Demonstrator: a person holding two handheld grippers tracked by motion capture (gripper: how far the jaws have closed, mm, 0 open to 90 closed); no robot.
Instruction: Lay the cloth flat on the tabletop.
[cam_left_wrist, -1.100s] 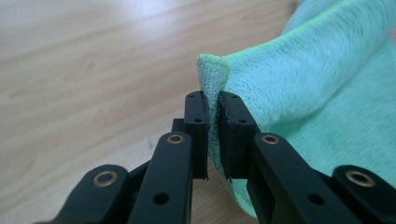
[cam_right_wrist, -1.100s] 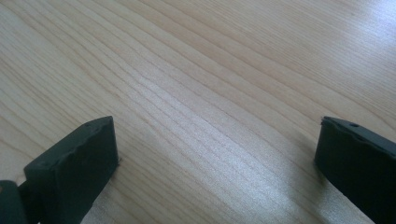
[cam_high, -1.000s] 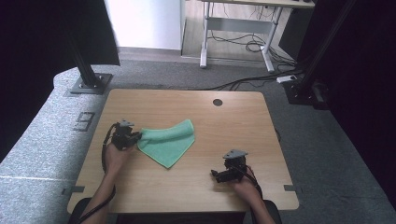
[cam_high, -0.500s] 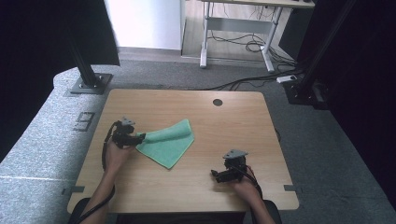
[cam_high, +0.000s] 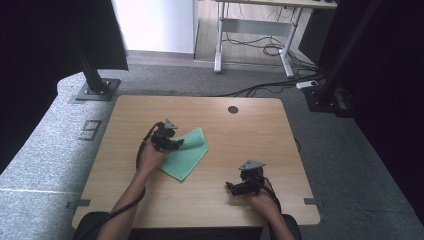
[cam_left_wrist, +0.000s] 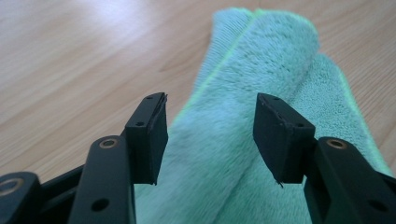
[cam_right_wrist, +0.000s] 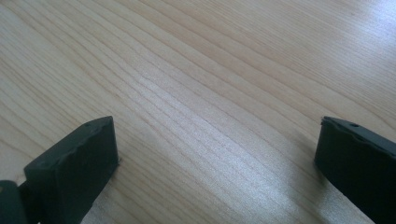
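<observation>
- The left claw (cam_left_wrist: 210, 135) stands with its jaws parted and nothing pinched between them; the green cloth (cam_left_wrist: 261, 70) lies just beyond and under the gap, a rolled fold running away between the two jaw tips.
- In the high view the left claw (cam_high: 172, 142) sits at the cloth's (cam_high: 187, 157) left near corner, over the fabric's edge, with the hand (cam_high: 150, 157) behind it on the near left.
- A second ago this claw was farther left, at the cloth's outer corner, and the cloth lay flatter and wider; now that corner is carried in over the rest, so the cloth reads as partly folded, with a raised fold along its far left side.
- My reading: the fold stroke is about done and the claw has let go, or is about to take a fresh grip; the fold looks loose and puffy, so it may spring back unless pressed flat.
- The right claw (cam_right_wrist: 217, 154) is spread wide over bare wood, holding nothing.
- In the high view the right claw (cam_high: 240, 187) rests at the near right of the surface (cam_high: 250, 130), well apart from the cloth and in the same spot as a second ago, so it plays no part in this step.
- The cloth lies left of the middle of the surface; a dark round hole (cam_high: 233, 109) sits near the far edge.
</observation>
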